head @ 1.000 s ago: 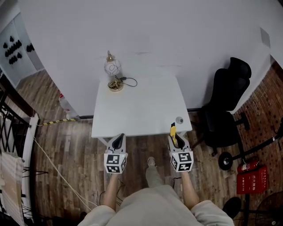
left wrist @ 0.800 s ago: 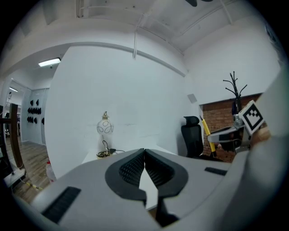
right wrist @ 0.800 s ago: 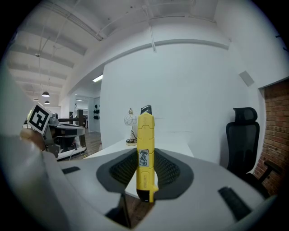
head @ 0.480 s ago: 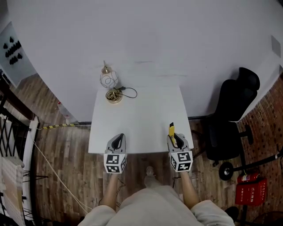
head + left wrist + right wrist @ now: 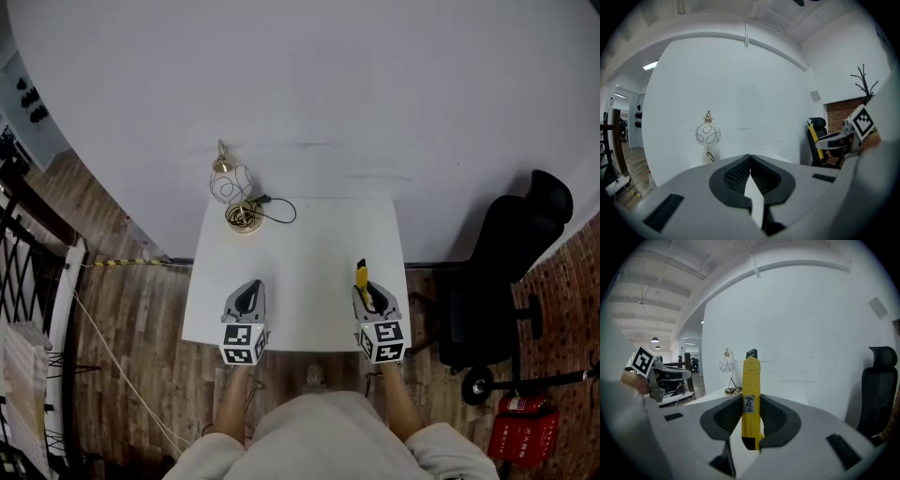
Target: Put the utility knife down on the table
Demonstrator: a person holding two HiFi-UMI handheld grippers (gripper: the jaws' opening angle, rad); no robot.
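My right gripper (image 5: 367, 293) (image 5: 751, 414) is shut on a yellow utility knife (image 5: 750, 390) (image 5: 361, 276), which sticks out forward between the pads with its black tip up. It hovers over the near right part of the white table (image 5: 309, 253). My left gripper (image 5: 247, 298) (image 5: 750, 174) hangs over the near left part of the table with its jaws closed and nothing between them.
A wire globe lamp (image 5: 232, 185) with a brass base (image 5: 244, 217) and a black cord stands at the table's far left corner. A black office chair (image 5: 506, 253) is to the right of the table. A white wall runs behind it.
Both grippers have come forward from the near edge to over the table, the knife still held in the right one. The table and lamp now sit nearer in the head view.
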